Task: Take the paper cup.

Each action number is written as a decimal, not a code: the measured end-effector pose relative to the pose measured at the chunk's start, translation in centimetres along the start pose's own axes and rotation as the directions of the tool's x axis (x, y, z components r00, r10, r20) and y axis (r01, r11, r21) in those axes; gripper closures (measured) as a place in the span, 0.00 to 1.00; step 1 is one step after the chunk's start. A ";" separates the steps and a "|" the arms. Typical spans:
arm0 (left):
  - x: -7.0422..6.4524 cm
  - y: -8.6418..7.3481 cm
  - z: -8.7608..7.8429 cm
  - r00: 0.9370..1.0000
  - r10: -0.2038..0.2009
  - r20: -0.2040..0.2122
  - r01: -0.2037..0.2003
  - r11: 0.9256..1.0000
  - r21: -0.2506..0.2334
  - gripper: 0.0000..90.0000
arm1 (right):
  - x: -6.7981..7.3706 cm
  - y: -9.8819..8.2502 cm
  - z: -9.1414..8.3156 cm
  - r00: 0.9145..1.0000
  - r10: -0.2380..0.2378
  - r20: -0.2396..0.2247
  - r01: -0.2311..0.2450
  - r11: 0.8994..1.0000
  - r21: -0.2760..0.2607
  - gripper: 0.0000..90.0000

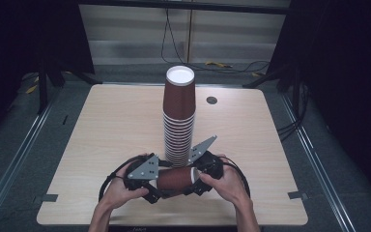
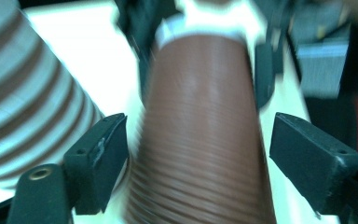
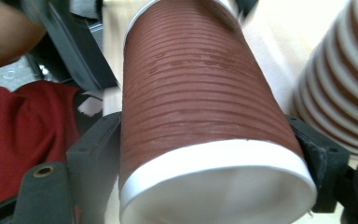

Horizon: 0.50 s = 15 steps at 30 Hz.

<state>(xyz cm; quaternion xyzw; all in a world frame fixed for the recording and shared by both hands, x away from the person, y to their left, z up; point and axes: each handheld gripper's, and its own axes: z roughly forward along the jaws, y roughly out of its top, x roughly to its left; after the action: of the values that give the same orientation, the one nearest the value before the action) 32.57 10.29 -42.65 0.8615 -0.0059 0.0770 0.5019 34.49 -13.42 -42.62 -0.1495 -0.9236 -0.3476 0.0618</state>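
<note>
A single brown ribbed paper cup point(image 1: 174, 178) with a white rim lies on its side, held just above the table's near edge between both grippers. My right gripper point(image 1: 194, 177) is shut on its rim end, and in the right gripper view point(image 3: 200, 130) both black pads press the cup point(image 3: 200, 93). My left gripper point(image 1: 158, 187) is at the cup's base end. In the left gripper view point(image 2: 198, 121) the blurred cup point(image 2: 200, 140) lies between the jaws, with narrow gaps on both sides. A tall stack of upturned brown cups point(image 1: 178, 116) stands just behind.
The wooden table point(image 1: 106, 125) has a round cable hole point(image 1: 211, 100) at the back right. The cup stack point(image 3: 340, 93) stands close beside the held cup. Red cloth point(image 3: 18, 140) lies beyond the table's near edge. Dark floor and cables surround the table.
</note>
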 end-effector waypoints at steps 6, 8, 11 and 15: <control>0.1 -0.4 -1.3 0.999 -0.036 -0.022 0.035 0.998 -0.052 0.17 | -0.2 -0.5 -0.4 1.000 0.019 0.014 -0.018 0.999 -0.042 0.23; 0.1 -0.7 -1.4 0.997 -0.065 -0.028 0.063 0.995 -0.080 0.17 | -0.2 -0.8 -0.5 0.999 0.028 0.017 -0.027 0.998 -0.061 0.23; 0.1 -1.6 -1.4 0.992 -0.123 -0.034 0.117 0.984 -0.138 0.17 | -0.3 -1.4 -0.7 0.998 0.049 0.032 -0.046 0.994 -0.094 0.23; 0.2 -2.3 -1.5 0.980 -0.182 -0.077 0.166 0.970 -0.177 0.17 | -0.5 -2.3 -0.8 0.997 0.073 0.038 -0.067 0.987 -0.147 0.23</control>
<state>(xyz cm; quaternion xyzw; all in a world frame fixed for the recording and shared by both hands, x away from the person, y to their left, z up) 32.78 12.77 -43.84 0.8083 0.0863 0.0717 0.5780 34.24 -15.71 -43.55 -0.1934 -0.8910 -0.4085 0.0429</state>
